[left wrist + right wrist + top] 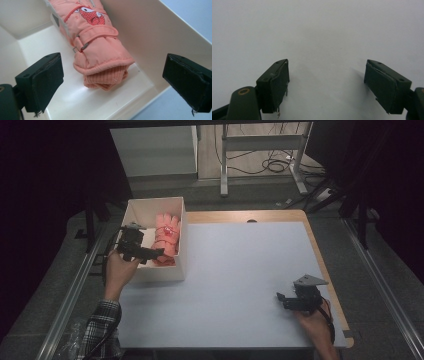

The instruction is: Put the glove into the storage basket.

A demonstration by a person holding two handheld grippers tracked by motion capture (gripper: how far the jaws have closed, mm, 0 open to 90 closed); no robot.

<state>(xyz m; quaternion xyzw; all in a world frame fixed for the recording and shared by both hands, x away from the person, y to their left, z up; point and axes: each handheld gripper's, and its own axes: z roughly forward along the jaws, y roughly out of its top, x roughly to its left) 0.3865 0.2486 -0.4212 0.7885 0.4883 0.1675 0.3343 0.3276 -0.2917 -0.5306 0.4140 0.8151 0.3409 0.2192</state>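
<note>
A salmon-pink padded glove [167, 239] [96, 42] with a red owl patch lies in the white box [134, 214] [147, 32] at the table's left back, its knit cuff toward me. My left gripper [151, 255] [112, 82] hovers over the box's near end, open, its jaws wide apart on either side of the cuff and clear of it. Near the front right corner my right gripper [281, 300] [325, 85] rests low over the white table top [240, 270] [317, 30], open with nothing between its pads.
The box stands against the table's left edge. A wooden strip [325, 265] borders the table at the back and right. Beyond the table are a metal frame's legs [224, 165] and cables [275, 165] on the floor.
</note>
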